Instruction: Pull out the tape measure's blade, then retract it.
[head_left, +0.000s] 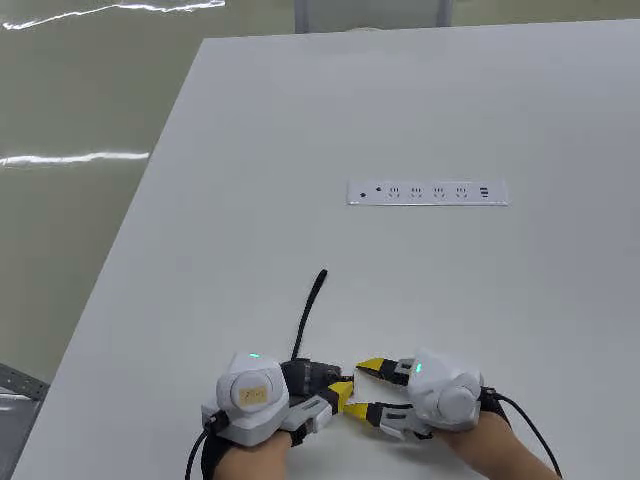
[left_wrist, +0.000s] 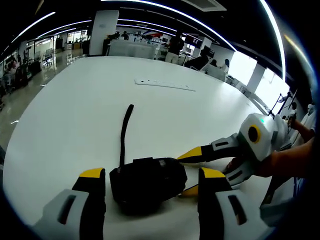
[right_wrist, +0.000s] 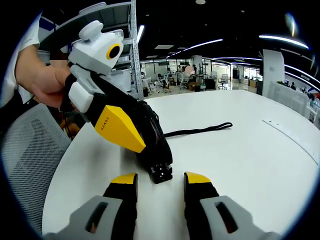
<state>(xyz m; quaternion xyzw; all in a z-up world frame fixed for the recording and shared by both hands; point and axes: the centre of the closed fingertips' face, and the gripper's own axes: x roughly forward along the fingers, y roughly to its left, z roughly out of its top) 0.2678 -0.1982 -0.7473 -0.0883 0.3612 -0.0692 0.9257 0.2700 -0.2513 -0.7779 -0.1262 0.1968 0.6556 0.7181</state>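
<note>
A white power strip (head_left: 427, 192) lies flat on the white workbench (head_left: 250, 200), mid-table.

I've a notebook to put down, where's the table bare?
Bare: the table between the power strip and the strap, and everything beyond the strip. Crowded: the near edge, where tape measure, left gripper and right gripper meet.

A black tape measure (head_left: 310, 378) is seen lying near the front edge of the white counter (head_left: 400, 100), its case set between the 2 jaws of the left gripper (left_wrist: 152, 176). The blade is held retracted, with its end hook (right_wrist: 160, 173) seated at the mouth of the case. 1 black wrist strap (head_left: 308, 315) is laid out almost straight across the counter, away from the case.
</note>
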